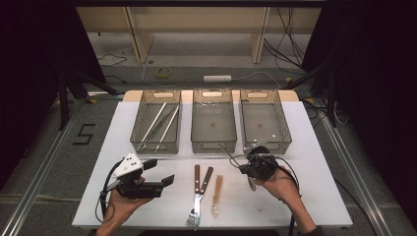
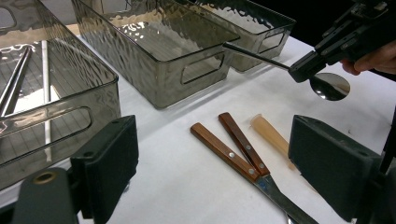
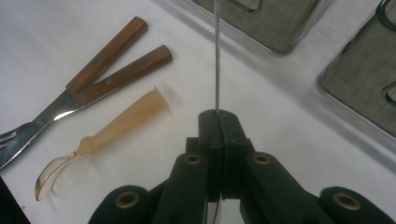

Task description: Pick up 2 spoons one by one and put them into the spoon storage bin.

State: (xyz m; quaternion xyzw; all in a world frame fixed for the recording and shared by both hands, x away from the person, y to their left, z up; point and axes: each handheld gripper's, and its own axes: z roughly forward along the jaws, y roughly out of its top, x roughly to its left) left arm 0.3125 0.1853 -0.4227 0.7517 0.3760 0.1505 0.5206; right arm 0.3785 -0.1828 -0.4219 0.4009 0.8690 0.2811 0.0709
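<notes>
The right gripper point(image 1: 248, 169) has its fingers point(image 3: 208, 126) clenched on a metal spoon point(image 2: 329, 86), pinching the thin handle near the bowel end so that the slim shaft runs straight out ahead of the fingertips toward the trays, while the shiny bowl hangs just behind and below the fingers, clear of the white desk point(image 1: 305, 147). In the right gripper view the two black fingers meet flat against each other with the handle caught in the seam.

The left gripper point(image 1: 160, 172) is released: its fingers point(image 2: 109, 163) stand wide apart with nothing between them, hovering low above the desk. Ahead of those fingers, between them in the left gripper view, lie a wood-handled knife point(image 2: 222, 150) and a wood-handled fork point(image 2: 243, 144), their handles spread in a narrow V and touching near the metal. Just beside them, toward the right fingers, lies an amber plastic spoon point(image 3: 116, 126).

Beyond both sets of fingers stand three smoky transparent trays. The left tray point(image 1: 142, 125) holds metal chopsticks point(image 1: 160, 125); the middle tray point(image 1: 196, 128) and the right tray point(image 1: 282, 123) sit nearest the tip of the held spoon's handle, which points at the gap between them.
</notes>
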